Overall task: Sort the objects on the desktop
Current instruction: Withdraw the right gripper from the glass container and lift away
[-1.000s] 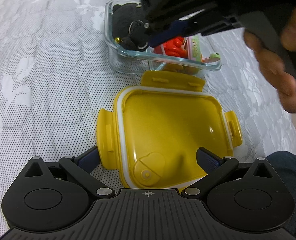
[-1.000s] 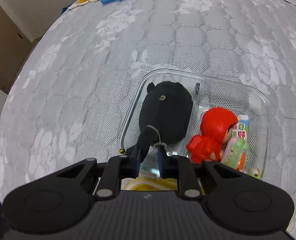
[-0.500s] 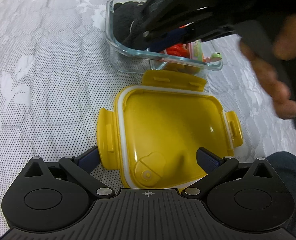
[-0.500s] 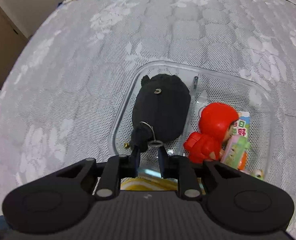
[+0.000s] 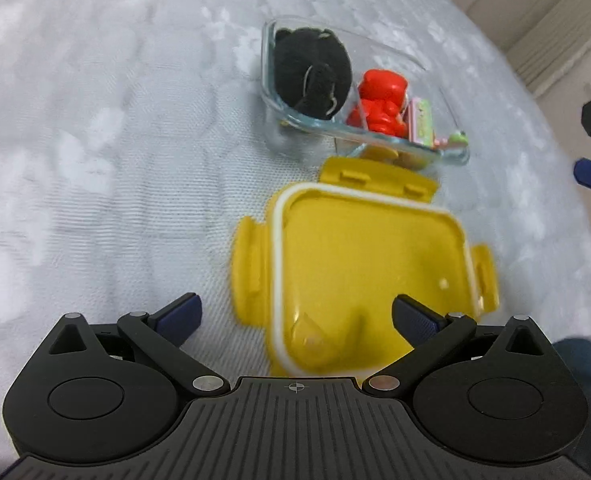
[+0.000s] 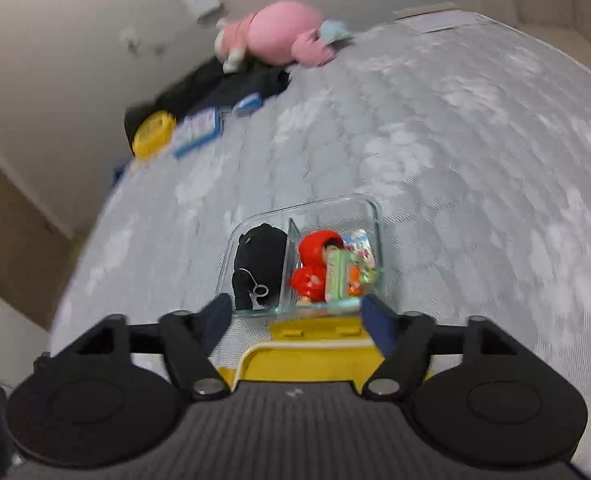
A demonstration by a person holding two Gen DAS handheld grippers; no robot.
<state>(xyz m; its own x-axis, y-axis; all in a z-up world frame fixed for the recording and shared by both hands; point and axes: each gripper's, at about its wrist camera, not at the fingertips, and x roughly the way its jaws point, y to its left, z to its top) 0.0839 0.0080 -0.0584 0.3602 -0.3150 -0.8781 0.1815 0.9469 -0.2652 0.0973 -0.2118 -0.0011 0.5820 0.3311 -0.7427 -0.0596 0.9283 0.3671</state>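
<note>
Soft, even room light fell with faint shadows; both fisheye views were motion-blurred, bending the bed (image 6: 455,128) at the edges.

Right tool (image 6: 295,314) spread wide above glass container (image 6: 375,216) with black plush (image 6: 261,258) and red figurine (image 6: 315,264).

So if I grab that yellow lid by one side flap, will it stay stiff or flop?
The yellow lid looks like rigid moulded plastic, so probably stiff and light. Its side flap seems hinged, so it may swing.
</note>
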